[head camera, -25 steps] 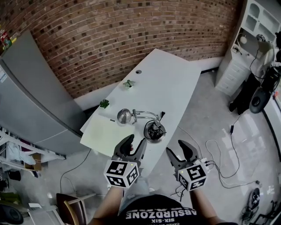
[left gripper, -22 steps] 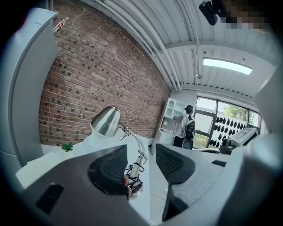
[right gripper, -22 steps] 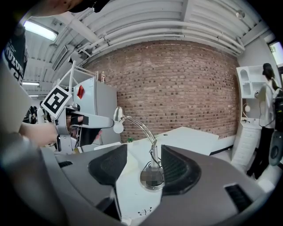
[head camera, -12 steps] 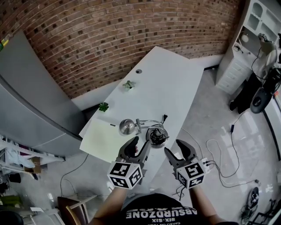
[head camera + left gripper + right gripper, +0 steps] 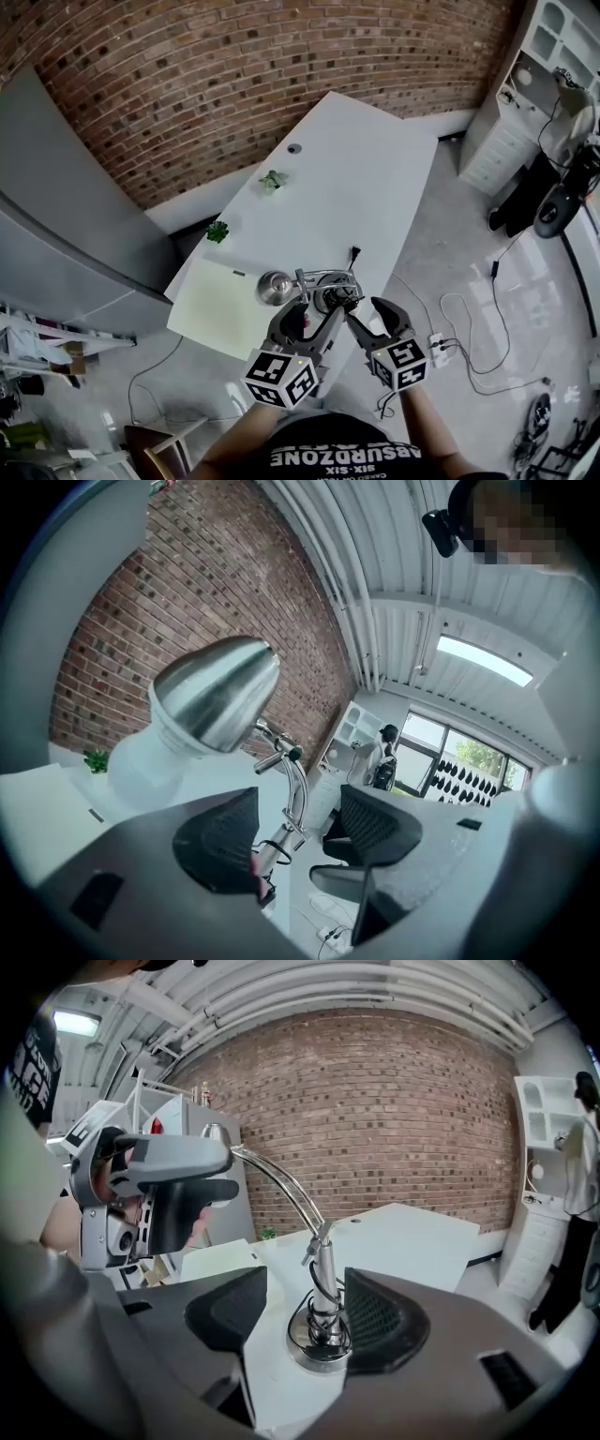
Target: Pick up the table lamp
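Note:
The table lamp lies near the front edge of the white table [image 5: 375, 187], with its chrome shade [image 5: 274, 287] to the left and its round base [image 5: 334, 298] to the right. My left gripper [image 5: 309, 322] is just before the lamp; its jaws have just been opening, and the curved lamp arm [image 5: 296, 794] shows in the gap without touching either pad. The shade [image 5: 217, 697] looms large above it. My right gripper [image 5: 305, 1316] stands open around the upright post [image 5: 324, 1279] above the base [image 5: 317, 1346]; its jaws have also just been opening, and neither pad presses.
Two small green plants [image 5: 273, 178] [image 5: 217, 231] and a pale sheet [image 5: 217, 305] are on the table's left part. The lamp's plug [image 5: 354, 251] lies behind the base. A power strip [image 5: 437, 346] and cables lie on the floor at right, near a white shelf unit [image 5: 525, 94].
Both grippers have come forward to the lamp, the right one sinking toward the base. The left jaws stand wider apart than before.

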Demonstrator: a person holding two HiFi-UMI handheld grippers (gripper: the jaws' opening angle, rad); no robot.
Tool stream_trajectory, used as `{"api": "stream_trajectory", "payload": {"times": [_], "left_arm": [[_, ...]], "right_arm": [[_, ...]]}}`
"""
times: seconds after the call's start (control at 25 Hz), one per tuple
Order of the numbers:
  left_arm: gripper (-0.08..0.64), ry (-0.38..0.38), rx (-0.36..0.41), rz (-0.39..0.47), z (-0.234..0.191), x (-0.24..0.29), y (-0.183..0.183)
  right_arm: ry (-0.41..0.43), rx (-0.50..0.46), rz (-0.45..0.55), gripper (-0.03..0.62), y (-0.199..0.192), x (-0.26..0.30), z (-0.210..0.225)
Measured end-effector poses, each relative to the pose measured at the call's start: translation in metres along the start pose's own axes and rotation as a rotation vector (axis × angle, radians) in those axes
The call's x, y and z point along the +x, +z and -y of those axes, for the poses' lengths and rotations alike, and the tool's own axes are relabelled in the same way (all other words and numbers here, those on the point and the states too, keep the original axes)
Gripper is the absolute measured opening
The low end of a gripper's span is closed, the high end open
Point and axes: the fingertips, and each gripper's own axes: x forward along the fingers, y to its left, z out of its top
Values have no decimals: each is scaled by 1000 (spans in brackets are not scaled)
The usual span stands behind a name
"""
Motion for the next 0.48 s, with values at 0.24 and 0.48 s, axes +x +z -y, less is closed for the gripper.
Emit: {"api": "stream_trajectory", "payload": {"times": [0.24,0.48], "left_arm": [[258,10,-134,86,-7,11,7],[258,52,-171,110,-12,24,13]], "right_arm": [[31,-4,-11,239,-4,23,8],[97,-17,-60,253,-7,40,16]]}}
